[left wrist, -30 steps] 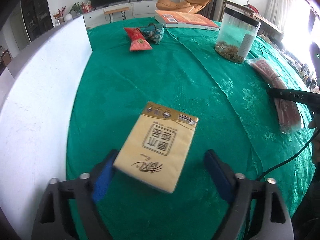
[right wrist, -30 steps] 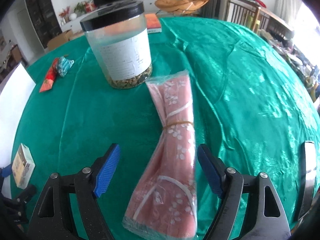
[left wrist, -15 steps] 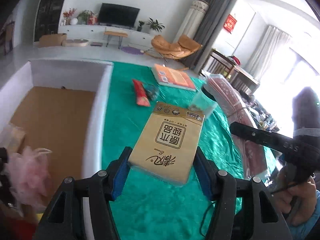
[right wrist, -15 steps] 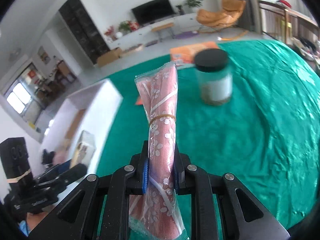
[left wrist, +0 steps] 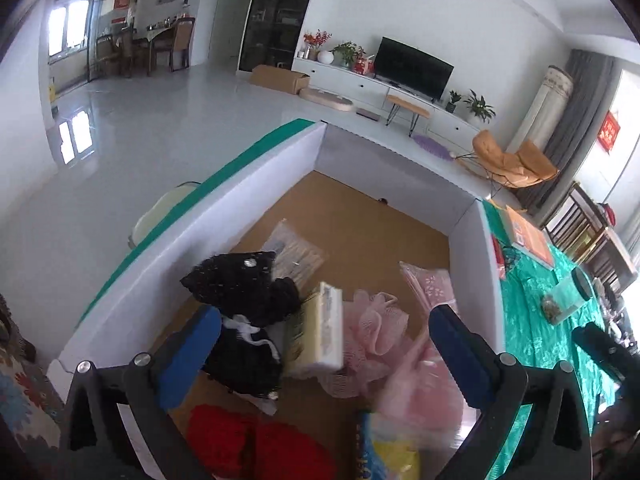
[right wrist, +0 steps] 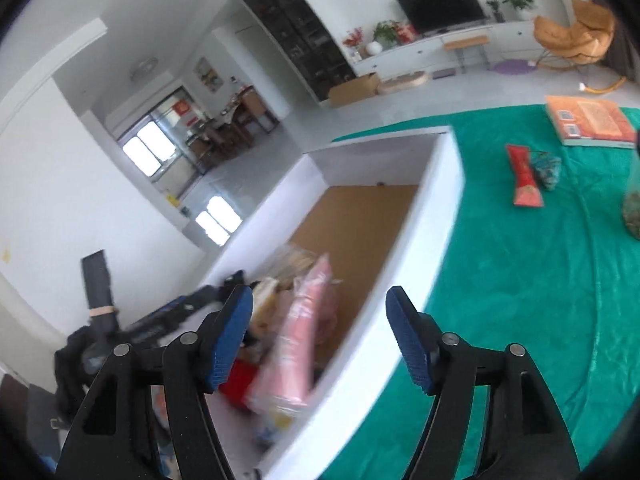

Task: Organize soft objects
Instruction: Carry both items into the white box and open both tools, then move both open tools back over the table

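In the left wrist view, the left hand-held gripper [left wrist: 324,344] hung over the white box [left wrist: 256,184] with its jaws wide apart; they had just been opening, and nothing was pressed between the pads. Below it the tissue pack [left wrist: 320,330] stood on edge in the box, against a black mesh bundle [left wrist: 244,292] and a pink pouf [left wrist: 372,332]. The pink cloth roll [left wrist: 428,288] lay blurred by the right wall of the box. A clear packet [left wrist: 294,250] lay farther in, and a red item [left wrist: 256,448] and a yellow-blue bag [left wrist: 388,452] were nearest the camera. Much of the cardboard floor [left wrist: 360,224] was bare.

In the right wrist view, the right hand-held gripper [right wrist: 320,330] also had its jaws apart, just opened, and held nothing. The cloth roll [right wrist: 292,340] showed as a blurred streak between and beyond the pads, inside the box [right wrist: 440,200] and apparently dropping. On the green table [right wrist: 520,280] a red pouch [right wrist: 526,178] and a teal pouch [right wrist: 546,166] lay touching, with a book [right wrist: 592,120] behind and a jar [right wrist: 634,208] at the right edge.

By my reading, both items were delivered. The two pouches looked like the soft things left to move; the book and jar likely stay.
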`<state>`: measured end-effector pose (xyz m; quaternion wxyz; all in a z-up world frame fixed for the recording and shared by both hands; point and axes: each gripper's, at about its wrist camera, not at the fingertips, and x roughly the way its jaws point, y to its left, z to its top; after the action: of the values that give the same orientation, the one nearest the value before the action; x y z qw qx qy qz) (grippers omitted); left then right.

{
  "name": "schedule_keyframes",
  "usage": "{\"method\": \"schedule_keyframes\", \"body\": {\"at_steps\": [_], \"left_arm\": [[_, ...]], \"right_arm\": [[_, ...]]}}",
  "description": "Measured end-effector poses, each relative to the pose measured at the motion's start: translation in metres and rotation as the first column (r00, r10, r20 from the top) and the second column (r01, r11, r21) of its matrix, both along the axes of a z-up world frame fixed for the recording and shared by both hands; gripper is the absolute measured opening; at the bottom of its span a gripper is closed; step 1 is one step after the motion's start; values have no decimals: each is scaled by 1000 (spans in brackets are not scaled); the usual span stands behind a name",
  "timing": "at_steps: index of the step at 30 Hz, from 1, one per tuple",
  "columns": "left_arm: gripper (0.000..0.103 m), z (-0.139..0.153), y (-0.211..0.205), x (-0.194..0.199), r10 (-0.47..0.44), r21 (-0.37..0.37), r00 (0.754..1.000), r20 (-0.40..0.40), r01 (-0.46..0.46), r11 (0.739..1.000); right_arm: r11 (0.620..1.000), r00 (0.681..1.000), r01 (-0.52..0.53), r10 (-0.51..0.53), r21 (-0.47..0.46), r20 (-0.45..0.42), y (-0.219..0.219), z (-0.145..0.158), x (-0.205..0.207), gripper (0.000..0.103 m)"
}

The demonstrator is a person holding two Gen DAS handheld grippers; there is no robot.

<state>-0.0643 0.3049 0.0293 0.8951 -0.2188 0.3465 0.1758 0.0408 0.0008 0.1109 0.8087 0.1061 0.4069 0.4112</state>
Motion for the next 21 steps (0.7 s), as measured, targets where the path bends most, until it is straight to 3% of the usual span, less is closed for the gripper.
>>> {"method": "schedule_keyframes", "body": {"at_steps": [2,3,5,7,10,11,13,15,16,21], "left_arm": [[103,-1,-22,12,-68,-17,998,17,69,997],[103,-1,-37,20,-119,-16,993,26,119,993],[103,5,-72,37,-217,0,975,38,217,976],[103,10,-111,52,-328,16,944,43,328,945],[103,5,-178,73,-483,23,875,17,483,875],[103,4,-197,78,-517,19,856,2,517,856],[103,-8,-233,93,-570,-2,821,-42,570,821],[103,-26,-259,110,-590,-9,802,-92,592,806],[103,-36,-268,119,-585,-10,802,-119,589,808],[103,-85,-278,149,-527,6,820,-221,542,840]], "right_arm": [[986,989,132,-125,-102,77,-34,-20,10,72],[962,974,210,-189,-178,129,-50,-32,14,72],[874,933,351,-294,-337,208,-86,-65,27,72],[785,901,434,-371,-442,226,-120,-99,38,72],[707,851,519,-478,-481,215,-168,-131,38,72],[691,832,542,-520,-479,192,-179,-133,36,72],[704,802,579,-583,-410,131,-195,-122,44,72],[674,784,609,-590,-419,190,-193,-114,41,72],[656,783,610,-584,-445,213,-190,-115,42,72],[646,796,586,-573,-489,197,-193,-128,43,72]]}}
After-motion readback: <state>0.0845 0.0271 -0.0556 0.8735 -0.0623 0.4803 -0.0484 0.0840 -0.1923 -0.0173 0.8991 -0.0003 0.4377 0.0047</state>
